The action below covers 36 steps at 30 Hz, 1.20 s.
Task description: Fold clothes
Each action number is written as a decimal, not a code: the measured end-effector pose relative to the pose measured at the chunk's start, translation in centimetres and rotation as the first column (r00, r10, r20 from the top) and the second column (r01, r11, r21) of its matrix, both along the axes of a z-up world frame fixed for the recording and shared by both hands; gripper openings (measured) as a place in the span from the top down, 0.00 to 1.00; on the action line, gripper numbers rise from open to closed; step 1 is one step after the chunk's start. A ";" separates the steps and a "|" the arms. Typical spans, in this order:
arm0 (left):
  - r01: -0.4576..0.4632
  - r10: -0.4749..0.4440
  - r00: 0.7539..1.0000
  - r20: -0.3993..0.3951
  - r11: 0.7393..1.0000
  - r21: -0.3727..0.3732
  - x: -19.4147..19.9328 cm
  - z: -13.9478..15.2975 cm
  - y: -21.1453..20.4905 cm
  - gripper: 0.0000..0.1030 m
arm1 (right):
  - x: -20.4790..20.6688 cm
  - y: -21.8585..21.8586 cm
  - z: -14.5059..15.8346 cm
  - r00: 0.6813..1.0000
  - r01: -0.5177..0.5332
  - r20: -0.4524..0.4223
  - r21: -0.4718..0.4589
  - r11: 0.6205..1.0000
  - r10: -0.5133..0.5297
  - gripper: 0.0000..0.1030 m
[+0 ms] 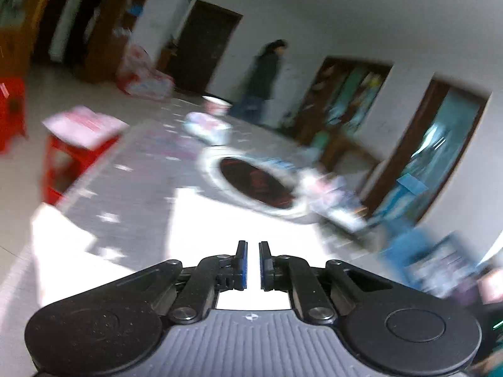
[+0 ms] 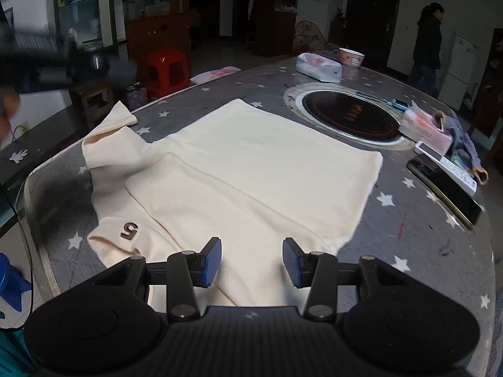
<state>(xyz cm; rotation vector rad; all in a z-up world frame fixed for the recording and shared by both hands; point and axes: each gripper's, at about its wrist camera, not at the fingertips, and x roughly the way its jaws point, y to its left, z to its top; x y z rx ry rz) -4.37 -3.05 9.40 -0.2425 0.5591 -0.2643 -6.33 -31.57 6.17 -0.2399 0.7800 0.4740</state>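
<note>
Right hand-held gripper (image 2: 251, 260) hangs low at 6 o'clock in its own view, blue pads (image 2: 210, 262) spread wide and gripping nothing, just over the near edge of the cream garment (image 2: 251, 169). That garment lies flat on the grey star-print desk (image 2: 408, 220), one sleeve folded across its body, another sleeve reaching out toward 10 o'clock, and a brown "5" patch (image 2: 129, 230) at 8 o'clock near the cuff. Beyond the cloth, toward 1 o'clock, a round black hotplate (image 2: 349, 116) is set into the desk. At 3 o'clock a phone (image 2: 446, 193) lies beside a white power strip (image 2: 446, 163) and a pink tissue box (image 2: 424, 127). A tissue pack (image 2: 319, 67) and a pink bowl (image 2: 351, 57) sit at 12 o'clock, and a person (image 2: 427, 47) stands at 2 o'clock.

Left hand-held gripper (image 1: 253, 265) shows a narrow gap between its pads (image 1: 241, 264) with nothing between them; its view is motion-blurred, with bright cloth (image 1: 204, 216) under it and a red stool (image 1: 72, 163) at 9 o'clock
</note>
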 end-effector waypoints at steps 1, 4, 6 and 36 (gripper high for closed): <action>-0.031 0.031 1.000 0.003 0.997 0.070 0.1 -0.8 0.1 0.90 | 0.0 0.1 -0.1 1.000 -0.002 -0.002 0.000 1.000 0.002 0.58; -0.109 0.112 0.994 -0.004 0.973 0.202 0.5 -2.8 1.1 0.88 | 0.3 0.6 -0.4 1.000 -0.014 -0.012 -0.003 1.000 0.014 0.58; -0.159 0.167 0.986 -0.012 0.959 0.235 1.0 -3.8 2.3 0.82 | 0.5 1.0 -0.6 1.000 -0.022 -0.019 -0.005 1.000 0.022 0.58; 0.186 -0.176 0.980 0.092 0.975 -0.121 -1.1 1.4 0.7 0.97 | 1.1 0.1 -0.3 0.999 0.019 -0.028 0.046 0.999 -0.017 0.57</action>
